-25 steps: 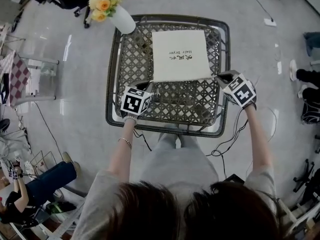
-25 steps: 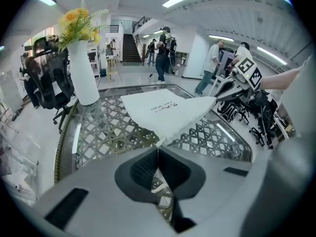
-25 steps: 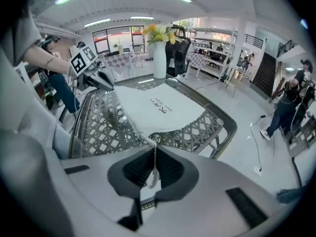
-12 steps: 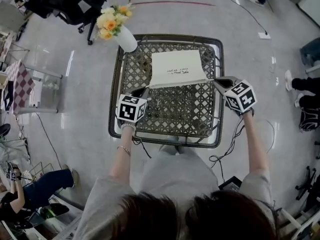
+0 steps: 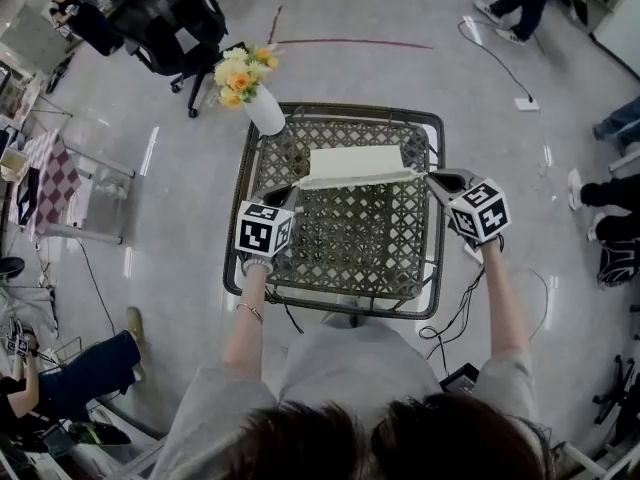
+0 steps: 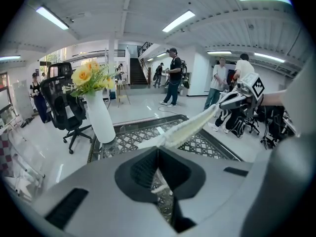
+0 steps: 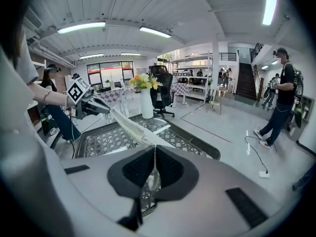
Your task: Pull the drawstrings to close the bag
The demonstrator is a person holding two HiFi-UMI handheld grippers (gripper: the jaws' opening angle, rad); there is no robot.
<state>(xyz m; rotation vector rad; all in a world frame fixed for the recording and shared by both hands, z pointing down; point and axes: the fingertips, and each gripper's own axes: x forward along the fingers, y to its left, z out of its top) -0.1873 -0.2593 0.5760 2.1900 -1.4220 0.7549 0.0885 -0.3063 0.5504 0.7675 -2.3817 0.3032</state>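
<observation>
The bench (image 5: 350, 253) in front of you is a dark lattice top with a raised rim all around. Open floor surrounds it on every side. Other people stand well away.

The bag (image 5: 355, 163), a flat cream cloth pouch, sits over the far half of the bench. You hold it up by its near edge, which runs taut between your two hands. That suits the task, since a pull from both ends should gather the mouth. The far end slopes down toward the bench, and I cannot tell whether it touches.

A white vase (image 5: 265, 115) of yellow flowers (image 5: 243, 73) stands at the far-left corner of the bench, near the bag's far-left corner but apart from it. It is the one thing likely to tip if the cloth swings that way.

Your left claw (image 5: 292, 184) is closed on the bag's near-left corner. In the left gripper view the cloth (image 6: 190, 127) runs straight out from between the pressed jaws (image 6: 158, 149).

Your right claw (image 5: 432, 176) is closed on the near-right corner, above the bench's right rim. In the right gripper view the cloth (image 7: 129, 127) leaves its jaws (image 7: 154, 149) the same way.

I cannot tell whether each claw pinches a drawstring or only fabric. Both hands have clear air outward, past the rims, for pulling apart.
</observation>
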